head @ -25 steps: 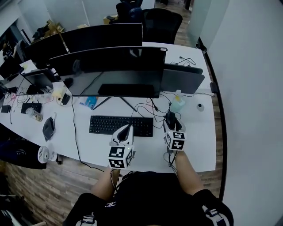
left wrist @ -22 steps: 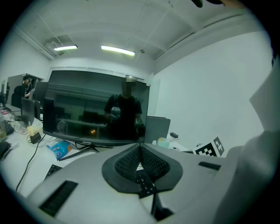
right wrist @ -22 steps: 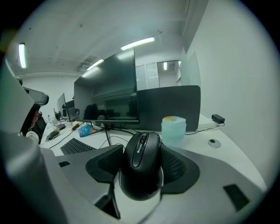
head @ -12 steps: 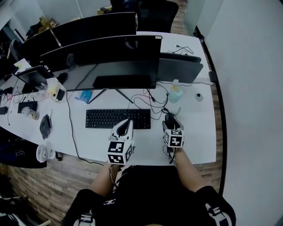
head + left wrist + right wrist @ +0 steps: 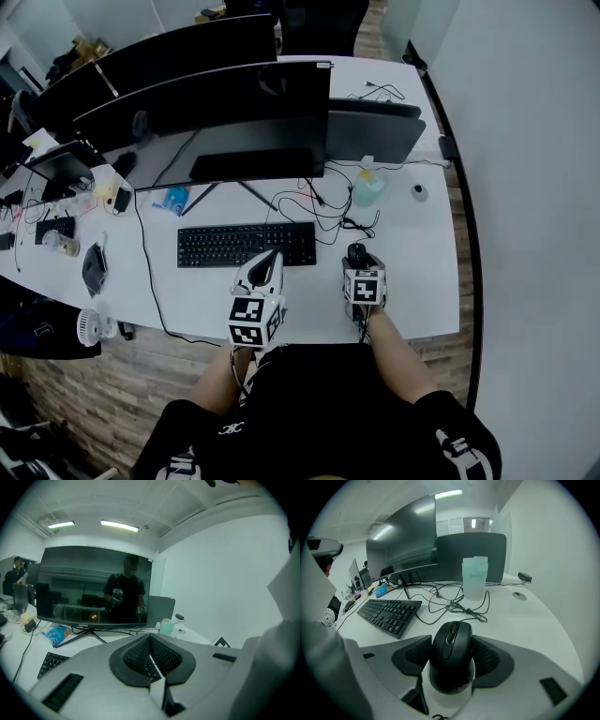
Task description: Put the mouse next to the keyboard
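Observation:
A black mouse sits between the jaws of my right gripper, both pads against its sides; its cable runs back to the tangle of wires. In the head view the mouse is just above the white desk, a short gap to the right of the black keyboard. From the right gripper view the keyboard lies ahead on the left. My left gripper hovers over the keyboard's right front corner with its jaws together and nothing in them.
A big dark monitor stands behind the keyboard, with a second dark screen to its right. Tangled black cables and a pale bottle sit ahead of the mouse. The desk's front edge is near my right hand.
My right gripper has come down toward the desk with the mouse still in it, tilting further downward. The left gripper has dipped slightly by the keyboard's corner.

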Available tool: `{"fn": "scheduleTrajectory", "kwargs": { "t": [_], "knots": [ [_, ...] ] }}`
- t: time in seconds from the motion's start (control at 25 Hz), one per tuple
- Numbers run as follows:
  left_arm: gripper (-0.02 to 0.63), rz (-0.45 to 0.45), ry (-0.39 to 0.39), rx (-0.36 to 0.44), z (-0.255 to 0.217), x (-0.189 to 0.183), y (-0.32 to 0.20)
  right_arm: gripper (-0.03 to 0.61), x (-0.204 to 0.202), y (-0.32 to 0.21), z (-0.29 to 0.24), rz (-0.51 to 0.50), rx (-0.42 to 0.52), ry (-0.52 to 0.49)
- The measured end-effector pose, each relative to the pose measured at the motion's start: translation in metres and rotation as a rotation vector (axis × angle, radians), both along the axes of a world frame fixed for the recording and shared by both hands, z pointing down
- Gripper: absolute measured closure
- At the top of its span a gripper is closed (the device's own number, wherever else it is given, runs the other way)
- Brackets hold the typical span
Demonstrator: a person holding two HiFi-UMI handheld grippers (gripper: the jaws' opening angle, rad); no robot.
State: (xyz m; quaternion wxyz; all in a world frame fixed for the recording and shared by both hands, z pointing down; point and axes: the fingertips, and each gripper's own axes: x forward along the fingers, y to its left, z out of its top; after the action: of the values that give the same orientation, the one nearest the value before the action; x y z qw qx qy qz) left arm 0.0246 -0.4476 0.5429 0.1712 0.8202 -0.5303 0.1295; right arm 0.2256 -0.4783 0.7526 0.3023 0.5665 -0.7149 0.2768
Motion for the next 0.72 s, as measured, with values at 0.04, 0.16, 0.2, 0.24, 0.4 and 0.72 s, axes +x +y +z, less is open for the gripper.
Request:
{"fn": "scheduleTrajectory", "kwargs": {
  "t": [0.04, 0.16, 0.2, 0.24, 0.4, 0.72],
  "knots": [
    [0.601, 0.000, -0.001, -0.004, 0.001, 0.000, 0.001, 0.291, 0.002, 0.001, 0.005, 0.008, -0.015, 0.011],
    [0.601, -0.002, -0.002, -0.007, 0.003, -0.002, 0.003, 0.290, 0.005, 0.001, 0.017, 0.032, -0.040, 0.023],
    [0.601, -0.003, -0.002, -0.007, 0.003, -0.003, 0.003, 0.290, 0.006, 0.000, 0.019, 0.039, -0.041, 0.021],
    [0.601, -0.003, 0.000, -0.006, 0.002, -0.003, 0.003, 0.290, 0.007, -0.002, 0.019, 0.046, -0.041, 0.022],
    [0.601, -0.004, 0.006, -0.004, 0.001, -0.005, 0.004, 0.284, 0.009, -0.007, 0.014, 0.071, -0.041, 0.023],
    [0.601, 0.006, 0.024, 0.012, -0.002, -0.010, 0.008, 0.255, 0.011, -0.009, -0.031, 0.106, 0.115, 0.001]
  ]
}}
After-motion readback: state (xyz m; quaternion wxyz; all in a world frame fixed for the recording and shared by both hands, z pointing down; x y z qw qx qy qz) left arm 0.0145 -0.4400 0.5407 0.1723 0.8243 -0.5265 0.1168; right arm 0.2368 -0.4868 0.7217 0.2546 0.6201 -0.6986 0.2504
